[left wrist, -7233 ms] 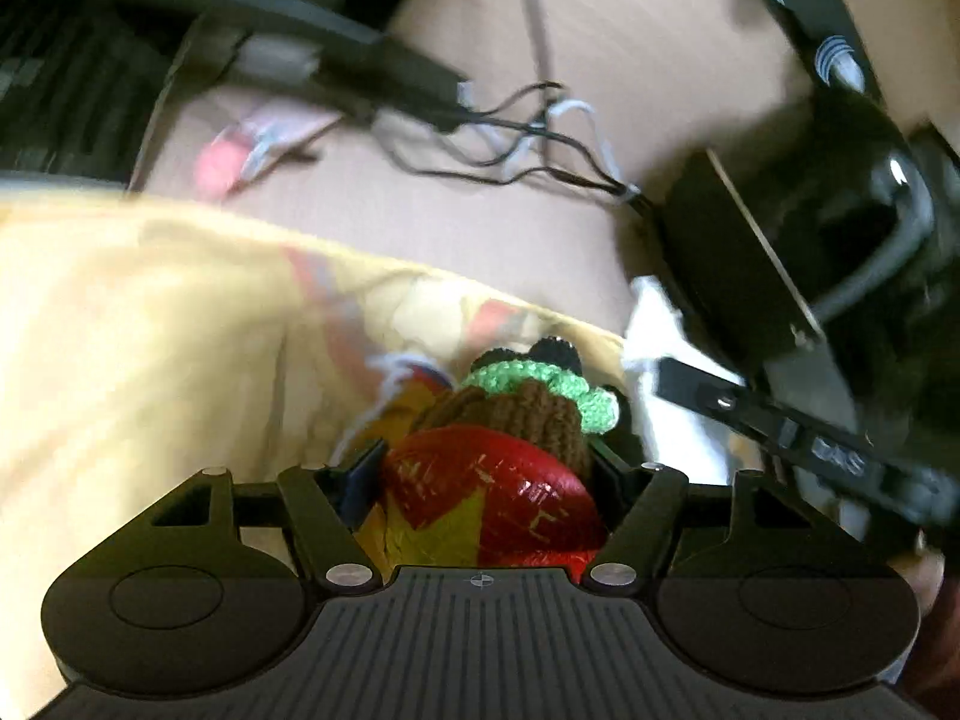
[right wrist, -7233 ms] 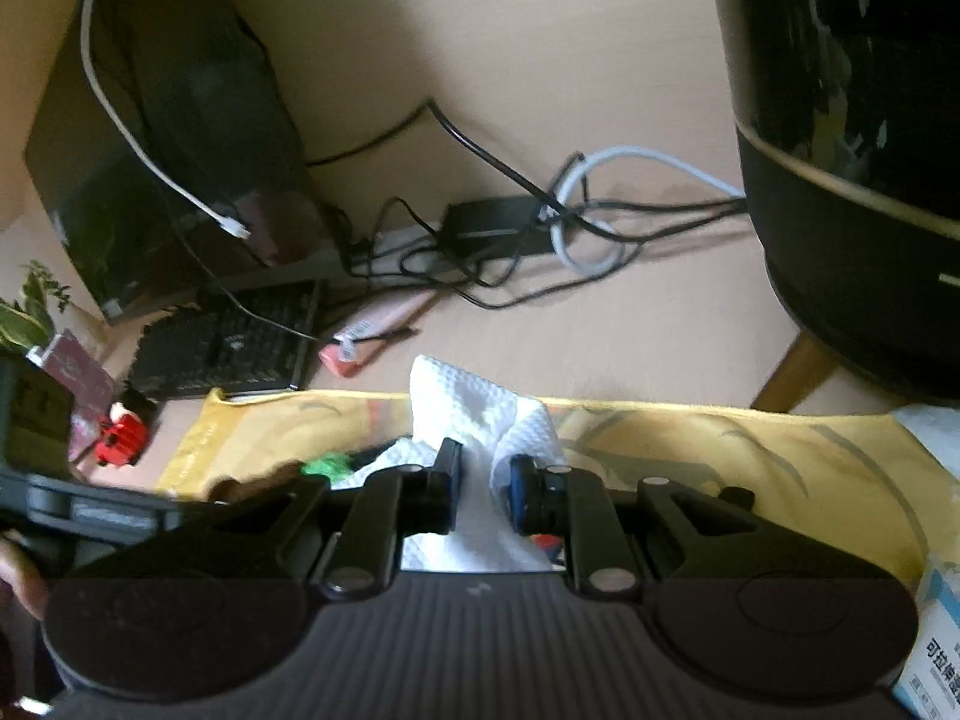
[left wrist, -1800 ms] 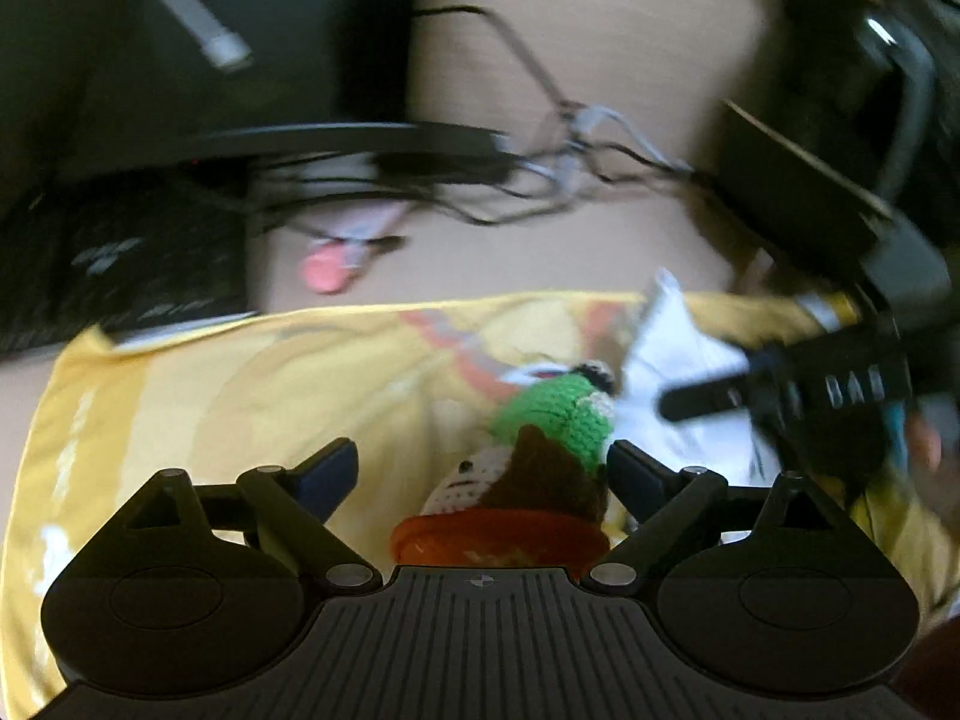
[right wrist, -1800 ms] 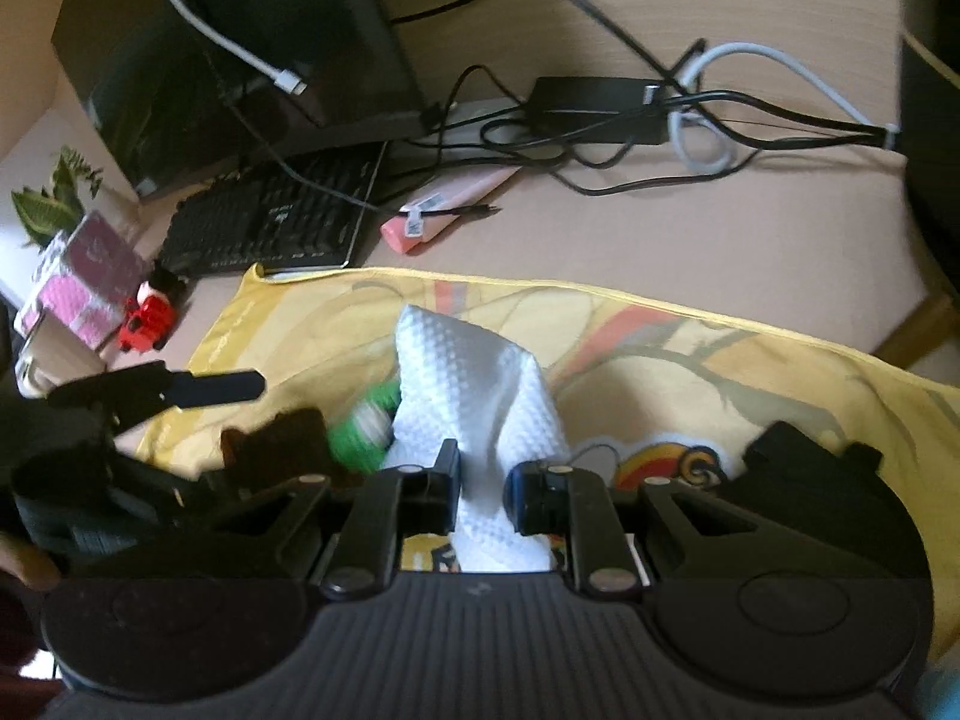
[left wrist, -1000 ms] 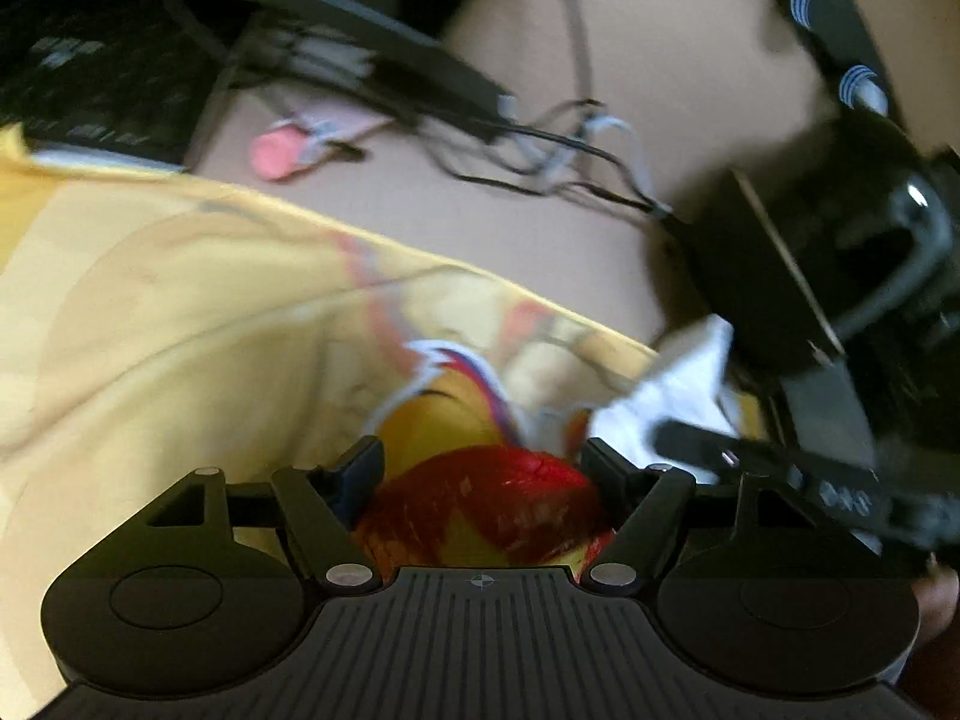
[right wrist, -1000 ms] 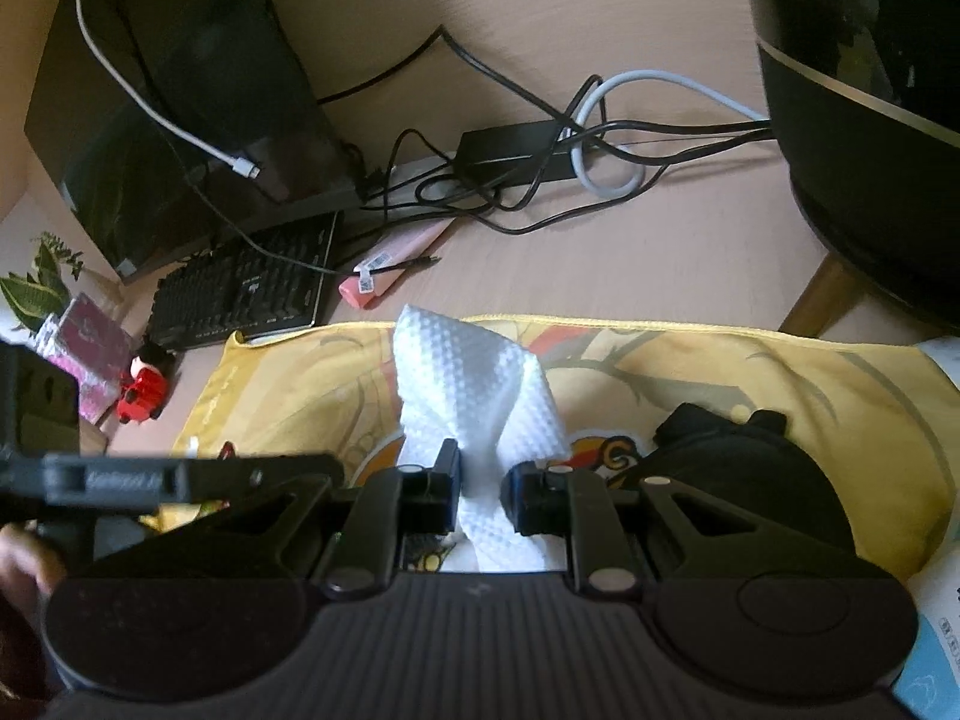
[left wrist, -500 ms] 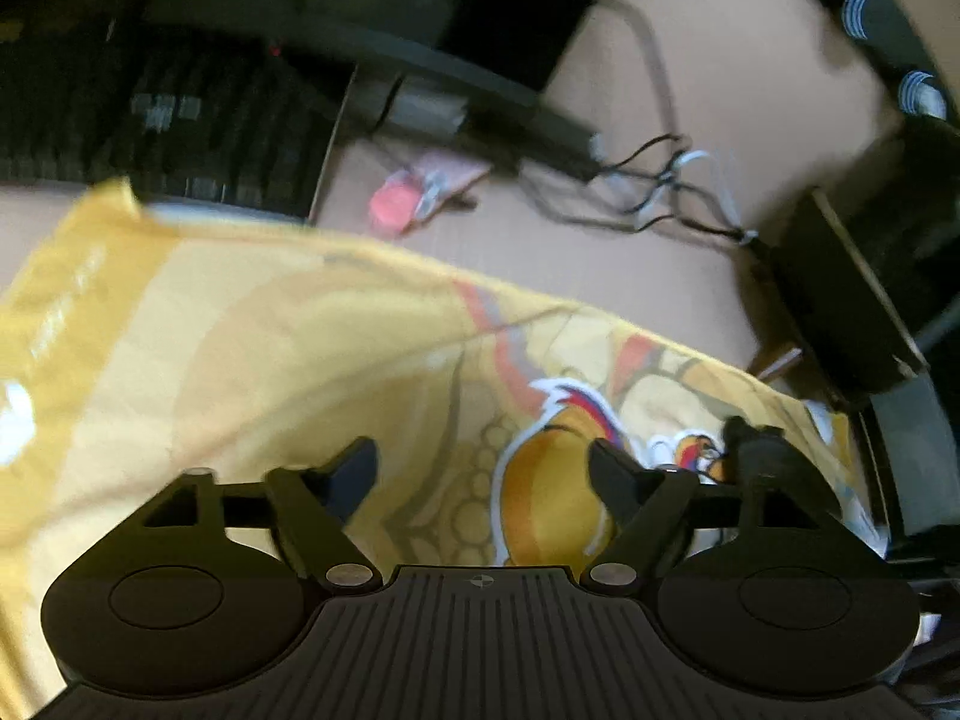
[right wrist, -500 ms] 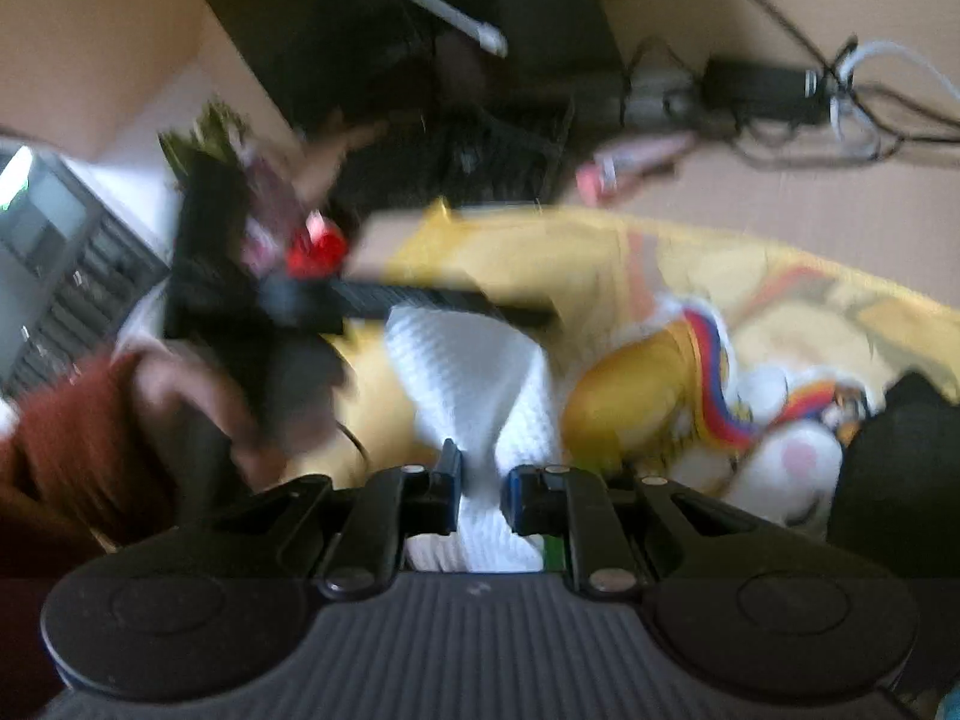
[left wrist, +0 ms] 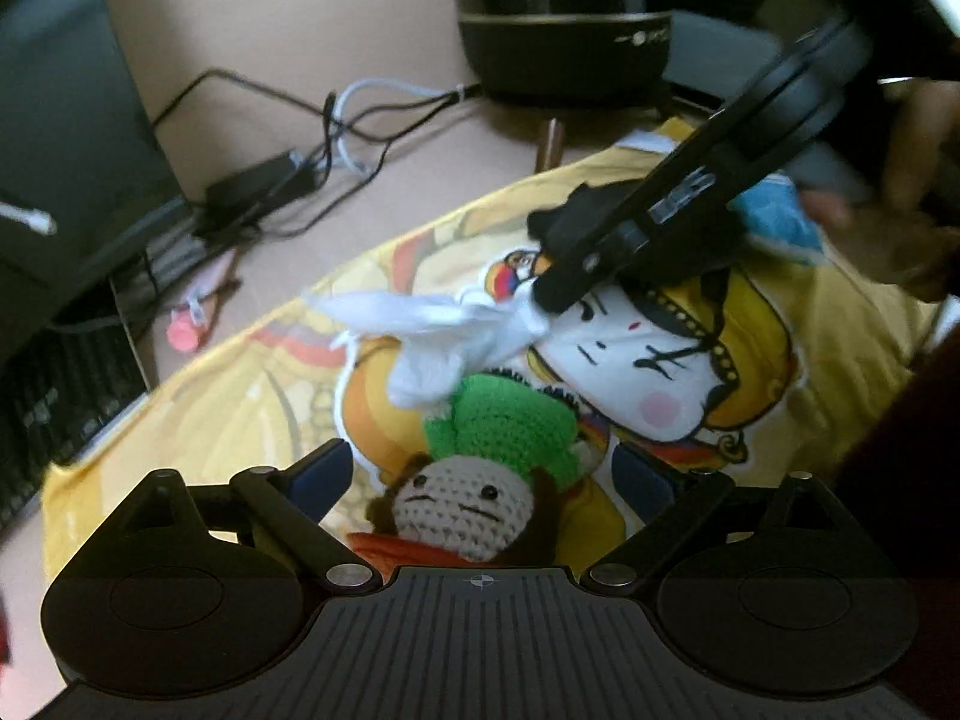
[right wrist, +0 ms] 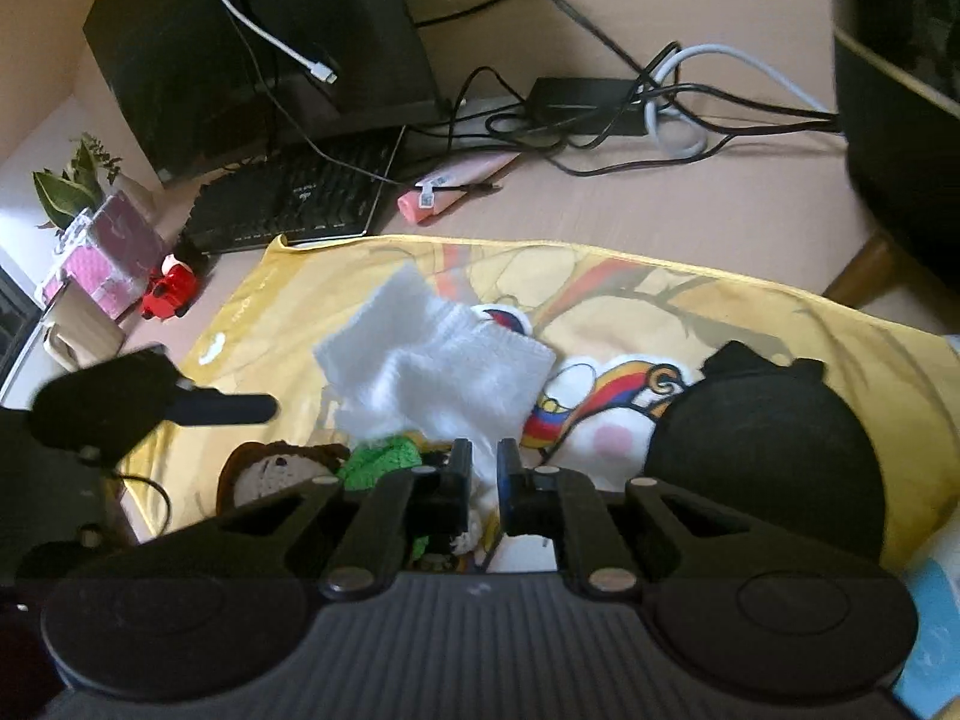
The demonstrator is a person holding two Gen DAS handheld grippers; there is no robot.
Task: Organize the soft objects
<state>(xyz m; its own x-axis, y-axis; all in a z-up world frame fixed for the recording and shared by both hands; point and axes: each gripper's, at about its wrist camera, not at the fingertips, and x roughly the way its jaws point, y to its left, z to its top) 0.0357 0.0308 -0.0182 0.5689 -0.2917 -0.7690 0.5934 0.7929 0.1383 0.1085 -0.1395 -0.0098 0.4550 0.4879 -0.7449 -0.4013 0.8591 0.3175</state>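
A crochet doll (left wrist: 465,507) with a green hat (left wrist: 510,426) lies on the yellow cartoon-print cloth (left wrist: 240,408). It sits between the wide-apart fingers of my open left gripper (left wrist: 486,474), which do not touch it. My right gripper (right wrist: 485,474) is shut on a white cloth (right wrist: 438,372). In the left wrist view the right gripper (left wrist: 540,300) comes in from the upper right, and the white cloth (left wrist: 432,336) hangs from it onto the green hat. A black rounded soft object (right wrist: 762,438) rests on the yellow cloth (right wrist: 840,324) to the right. The doll (right wrist: 270,468) also shows at lower left.
At the back of the desk are a black keyboard (right wrist: 288,204), a monitor (right wrist: 270,30), a pink tube (right wrist: 444,186) and tangled cables with a power brick (right wrist: 588,102). A black appliance (left wrist: 564,42) stands far right. A red toy (right wrist: 168,291) sits left; a blue-white packet (right wrist: 930,630) lies lower right.
The left gripper's view has swung, and the doll is again between its open fingers. The right gripper, still shut on the white cloth, has swung back toward the desk's rear, cloth over the hat.
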